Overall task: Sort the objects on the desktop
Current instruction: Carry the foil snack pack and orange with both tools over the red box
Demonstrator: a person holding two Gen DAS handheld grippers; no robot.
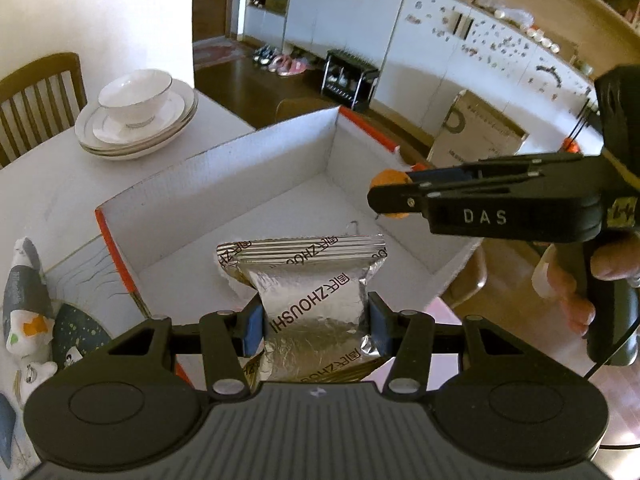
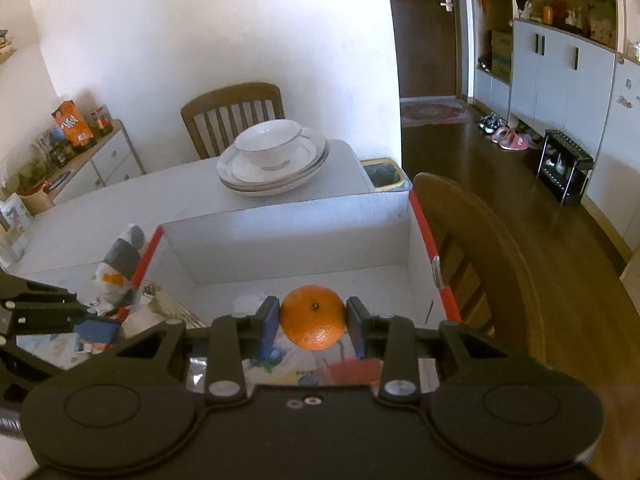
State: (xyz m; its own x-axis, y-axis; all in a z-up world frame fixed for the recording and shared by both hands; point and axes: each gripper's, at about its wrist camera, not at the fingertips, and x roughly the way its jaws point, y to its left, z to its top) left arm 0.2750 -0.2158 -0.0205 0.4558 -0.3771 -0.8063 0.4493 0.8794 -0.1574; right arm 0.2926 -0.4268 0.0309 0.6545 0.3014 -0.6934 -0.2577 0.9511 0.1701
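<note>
Box [image 1: 248, 184] open-topped; far half bare, walls ring it.

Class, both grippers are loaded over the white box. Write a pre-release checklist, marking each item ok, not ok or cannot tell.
1. Left gripper grips the foil packet on both sides: ok.
2. Right gripper clamps the orange between both pads: ok.
3. Packet is over the box opening: ok.
4. Orange is over the box: ok in the right wrist view, though the left view puts it close to the right wall.
5. Free floor left in the box: ok, bare floor shows toward the far wall.
6. Drop height above the floor: cannot tell.
</note>
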